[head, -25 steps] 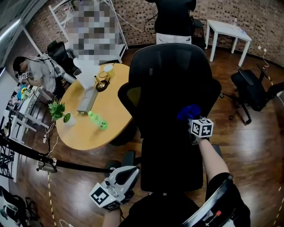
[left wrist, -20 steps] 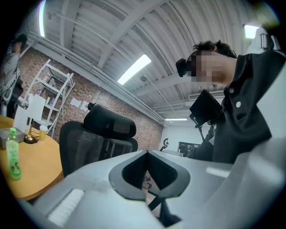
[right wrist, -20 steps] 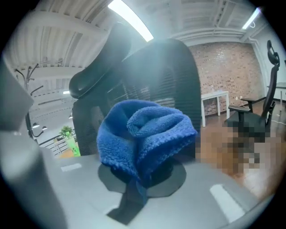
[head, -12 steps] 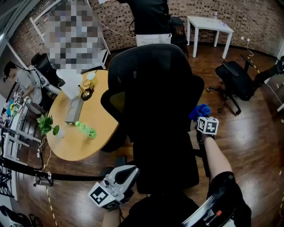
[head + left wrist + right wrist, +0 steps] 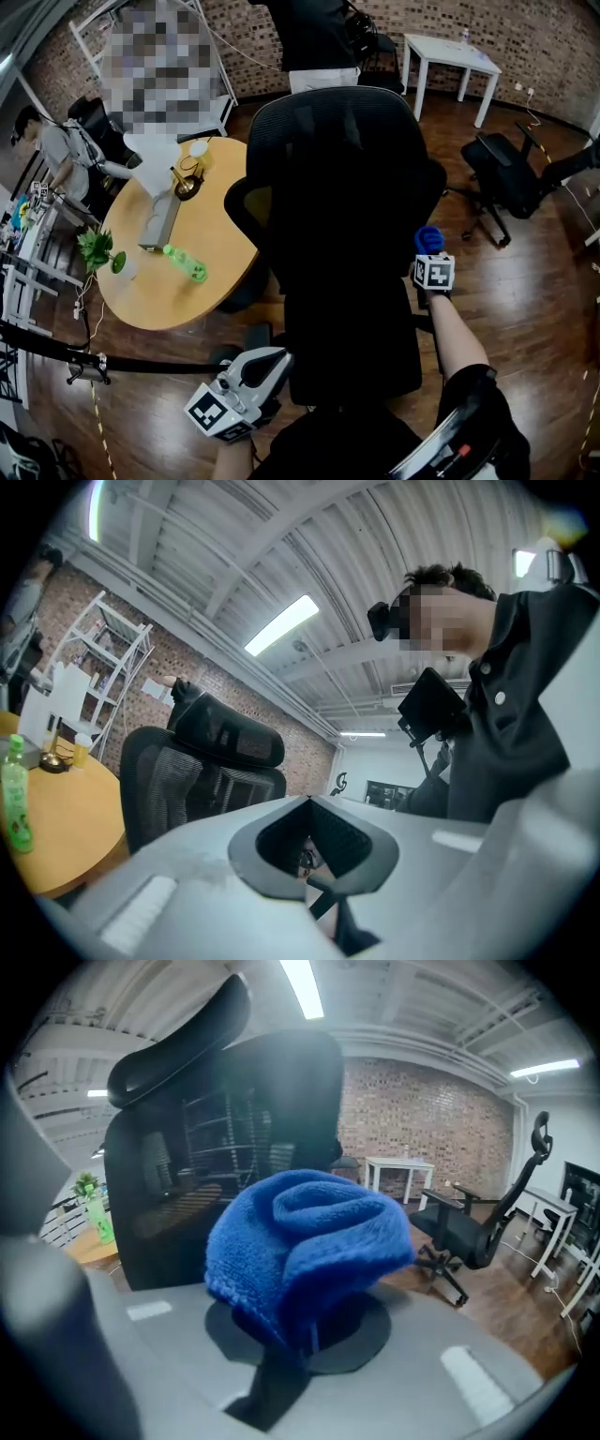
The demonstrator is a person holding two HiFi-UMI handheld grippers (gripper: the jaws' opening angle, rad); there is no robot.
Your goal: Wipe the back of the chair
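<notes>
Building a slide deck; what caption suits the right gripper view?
Right gripper clamps a folded blue fleece cloth beside the black mesh office chair back.

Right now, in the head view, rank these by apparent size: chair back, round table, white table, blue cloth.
Largest: chair back, also nearest the camera.
Then round table.
Then white table, though farther off.
Smallest: blue cloth.
</notes>
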